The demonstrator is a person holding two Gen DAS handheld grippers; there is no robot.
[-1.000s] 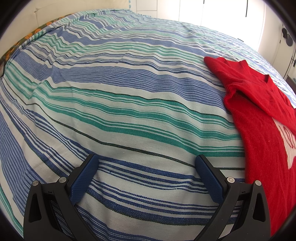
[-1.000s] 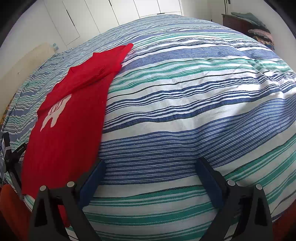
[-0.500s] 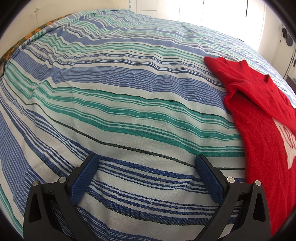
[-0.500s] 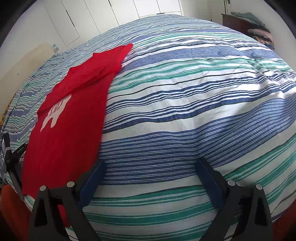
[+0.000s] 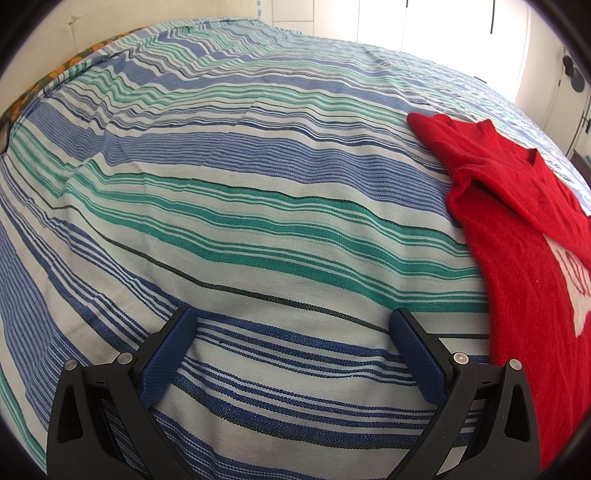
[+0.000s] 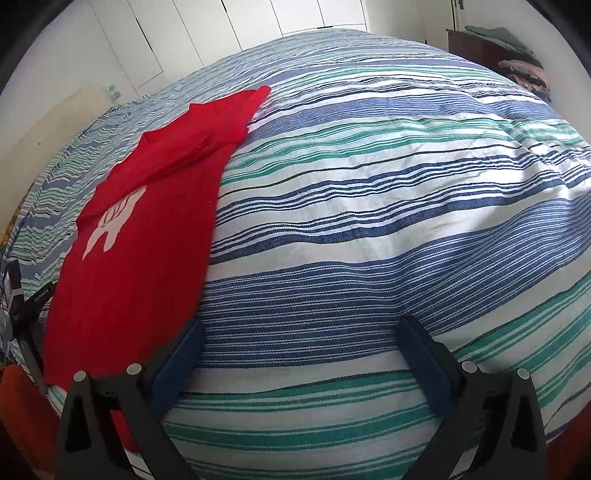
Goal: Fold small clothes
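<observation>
On striped bedspread point(image 5: 258, 192), red shirt point(image 6: 147, 236) flat, white wardrobe doors point(image 6: 207, 29) beyond

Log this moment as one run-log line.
left gripper: open, empty | right gripper: open, empty | red shirt: flat on striped bedspread, untouched

A red sweater point(image 5: 524, 258) point(image 6: 147, 236) lay flat on the striped bed cover point(image 5: 258, 206) point(image 6: 369, 229), front up, with a white figure point(image 6: 114, 221) on its chest. One sleeve was folded across the upper body, and the neckline pointed away from the cameras.
</observation>
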